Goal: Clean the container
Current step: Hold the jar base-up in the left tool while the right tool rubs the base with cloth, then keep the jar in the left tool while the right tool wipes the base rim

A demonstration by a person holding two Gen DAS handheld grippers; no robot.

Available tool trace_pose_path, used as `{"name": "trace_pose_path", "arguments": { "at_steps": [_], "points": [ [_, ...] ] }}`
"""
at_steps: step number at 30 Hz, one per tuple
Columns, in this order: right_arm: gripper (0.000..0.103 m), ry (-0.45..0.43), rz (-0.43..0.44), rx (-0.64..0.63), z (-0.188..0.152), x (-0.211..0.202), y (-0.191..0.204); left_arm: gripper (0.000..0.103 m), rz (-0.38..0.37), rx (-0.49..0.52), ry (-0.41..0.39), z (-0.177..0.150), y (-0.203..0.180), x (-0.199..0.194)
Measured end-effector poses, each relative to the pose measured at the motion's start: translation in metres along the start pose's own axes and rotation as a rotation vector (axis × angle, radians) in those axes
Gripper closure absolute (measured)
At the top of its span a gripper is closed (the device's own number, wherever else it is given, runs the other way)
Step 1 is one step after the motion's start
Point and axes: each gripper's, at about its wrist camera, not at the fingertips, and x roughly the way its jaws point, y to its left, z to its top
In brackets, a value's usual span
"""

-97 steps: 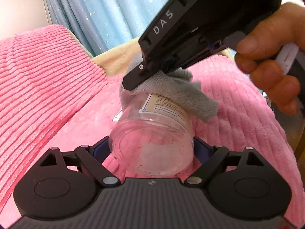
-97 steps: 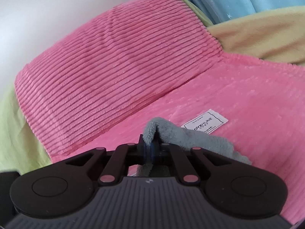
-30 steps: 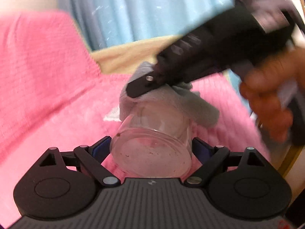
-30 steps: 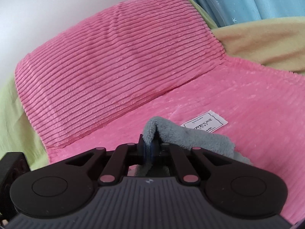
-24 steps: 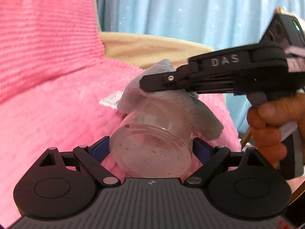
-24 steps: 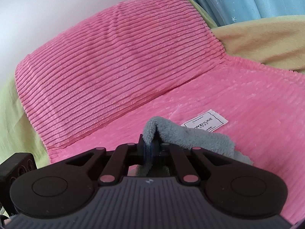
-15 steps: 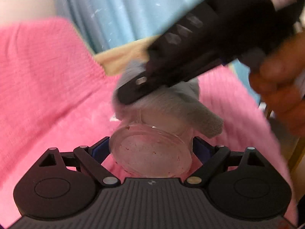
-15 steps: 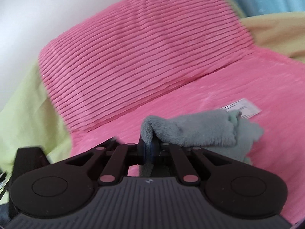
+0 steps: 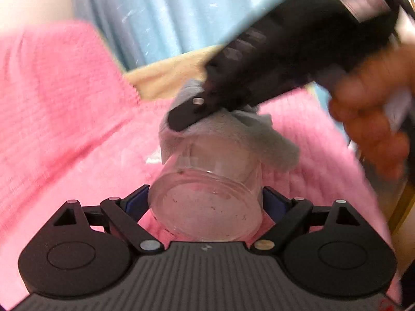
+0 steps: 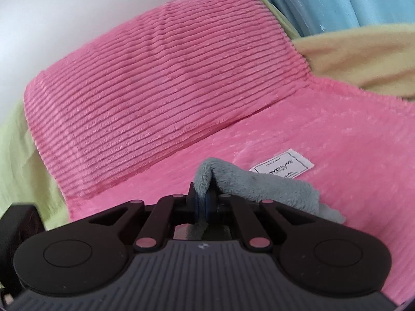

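Observation:
A clear plastic container [image 9: 207, 199] with specks of dirt on its base lies tilted in my left gripper [image 9: 206, 203], which is shut on its sides. My right gripper [image 9: 181, 121] comes in from the upper right and is shut on a grey cloth [image 9: 233, 134] that drapes over the container's far end. In the right wrist view the right gripper [image 10: 203, 202] pinches a fold of the grey cloth [image 10: 259, 181]; the container is hidden there.
A pink ribbed blanket [image 10: 337, 155] with a white label [image 10: 282, 168] covers the bed. A pink ribbed pillow [image 10: 155, 77] lies behind. A yellow sheet [image 10: 363, 54] and blue curtain [image 9: 181, 13] stand further back.
The right gripper and cloth have shifted back and forth across the container's far end. The container has turned in the left gripper, and its label no longer shows.

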Motion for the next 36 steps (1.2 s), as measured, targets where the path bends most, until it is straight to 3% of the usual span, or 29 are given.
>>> {"name": "trace_pose_path", "arguments": {
  "at_steps": [5,8,11,17,19,23,27,36],
  "points": [
    [0.101,0.001,0.003,0.011,0.0,0.001,-0.002,0.012,-0.106,-0.244,0.0,-0.002,0.03,0.002],
    [0.101,0.007,0.007,0.011,-0.001,0.0,-0.001,0.012,-0.114,-0.26,0.002,-0.002,0.033,0.003],
    [0.101,0.035,0.066,0.002,-0.001,0.001,0.004,0.013,-0.086,-0.187,-0.002,0.001,0.028,-0.002],
    [0.101,0.08,0.145,-0.03,-0.006,0.007,0.017,0.013,0.049,0.107,-0.009,-0.005,-0.019,-0.014],
    [0.101,0.067,0.122,-0.024,-0.004,0.005,0.013,0.013,0.087,0.187,-0.01,-0.007,-0.029,-0.014],
    [0.101,0.006,0.024,0.046,0.001,0.001,-0.007,0.013,0.097,0.219,-0.015,-0.004,-0.033,-0.011],
    [0.101,-0.003,0.03,0.105,0.0,0.001,-0.016,0.013,0.065,0.152,-0.011,-0.002,-0.027,-0.013],
    [0.101,-0.001,0.02,0.065,-0.002,0.001,-0.01,0.012,-0.105,-0.214,0.034,0.003,0.009,-0.012]
  ]
}}
